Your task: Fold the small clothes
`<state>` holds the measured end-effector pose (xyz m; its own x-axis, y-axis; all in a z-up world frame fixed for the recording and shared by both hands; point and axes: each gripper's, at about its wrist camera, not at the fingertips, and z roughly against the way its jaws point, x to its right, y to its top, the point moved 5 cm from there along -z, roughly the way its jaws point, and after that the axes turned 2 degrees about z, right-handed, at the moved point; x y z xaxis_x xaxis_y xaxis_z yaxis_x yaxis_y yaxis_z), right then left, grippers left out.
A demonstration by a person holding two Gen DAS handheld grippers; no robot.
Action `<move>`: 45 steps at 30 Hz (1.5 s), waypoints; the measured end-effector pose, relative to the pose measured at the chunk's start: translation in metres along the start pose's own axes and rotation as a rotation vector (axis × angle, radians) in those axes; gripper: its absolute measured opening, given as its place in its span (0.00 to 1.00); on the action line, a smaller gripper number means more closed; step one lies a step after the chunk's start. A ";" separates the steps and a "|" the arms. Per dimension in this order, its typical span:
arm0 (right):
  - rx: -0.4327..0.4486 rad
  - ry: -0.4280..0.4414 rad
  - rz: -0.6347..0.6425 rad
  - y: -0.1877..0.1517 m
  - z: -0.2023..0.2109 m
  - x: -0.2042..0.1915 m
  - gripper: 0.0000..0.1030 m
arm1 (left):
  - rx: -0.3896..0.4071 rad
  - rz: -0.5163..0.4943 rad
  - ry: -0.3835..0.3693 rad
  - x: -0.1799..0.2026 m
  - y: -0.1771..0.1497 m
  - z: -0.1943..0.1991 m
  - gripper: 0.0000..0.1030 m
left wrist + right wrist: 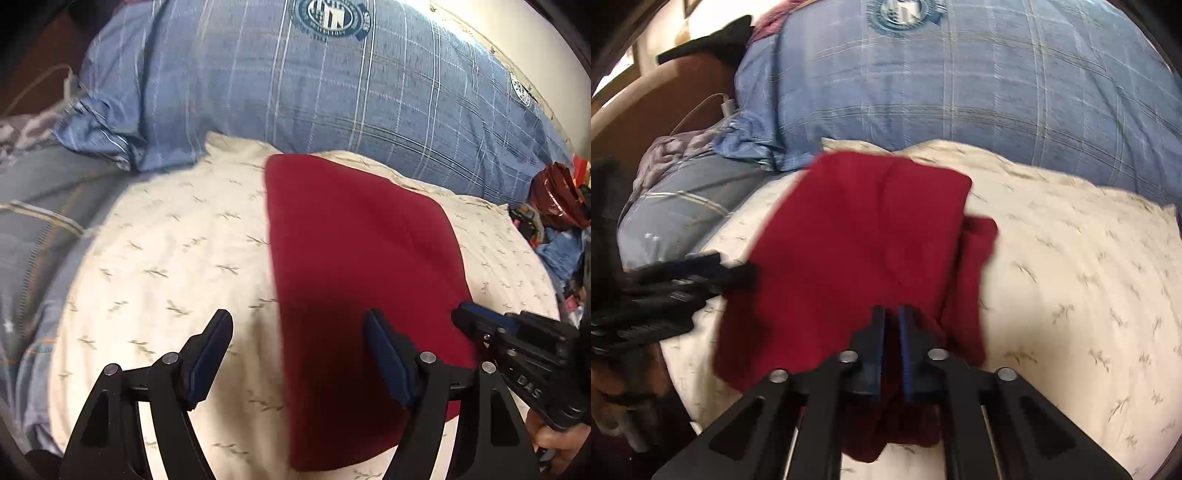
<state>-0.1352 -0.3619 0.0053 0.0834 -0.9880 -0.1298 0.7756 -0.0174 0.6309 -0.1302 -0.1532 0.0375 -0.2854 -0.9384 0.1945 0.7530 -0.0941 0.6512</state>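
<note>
The right gripper (893, 325) is clamped on the near edge of a dark red garment (849, 251), its two blue-padded fingers pressed almost together with cloth between them. The left gripper (299, 354) has its fingers wide apart and holds nothing; it hovers over the garment's left edge, one finger above cream cloth, the other above red.

The garment lies on a cream pillow (166, 258). In the left wrist view it looks like a smooth, long rectangle; in the right wrist view a second layer juts out on its right side. It seems to be partly folded already, with at least one more fold and a final tidy likely left, though the blur makes this uncertain.

The pillow has a small sprig print and rests against blue checked bedding (369, 92). A white charger cable (713, 105) lies at the left, and a heap of mixed things (557, 206) crowds the right edge.
</note>
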 end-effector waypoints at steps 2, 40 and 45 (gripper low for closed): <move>0.012 0.014 -0.028 -0.002 0.002 0.001 0.05 | 0.015 -0.004 0.025 0.000 -0.005 0.008 0.72; 0.140 -0.031 -0.100 0.008 0.061 -0.028 0.71 | 0.157 -0.014 0.108 0.012 -0.018 0.080 0.72; 0.135 -0.036 -0.109 0.008 0.057 -0.024 0.72 | 0.151 -0.017 0.111 0.011 -0.017 0.076 0.72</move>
<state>-0.1665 -0.3468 0.0575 -0.0209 -0.9840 -0.1770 0.6877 -0.1426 0.7118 -0.1916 -0.1363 0.0844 -0.2237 -0.9688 0.1062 0.6489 -0.0667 0.7580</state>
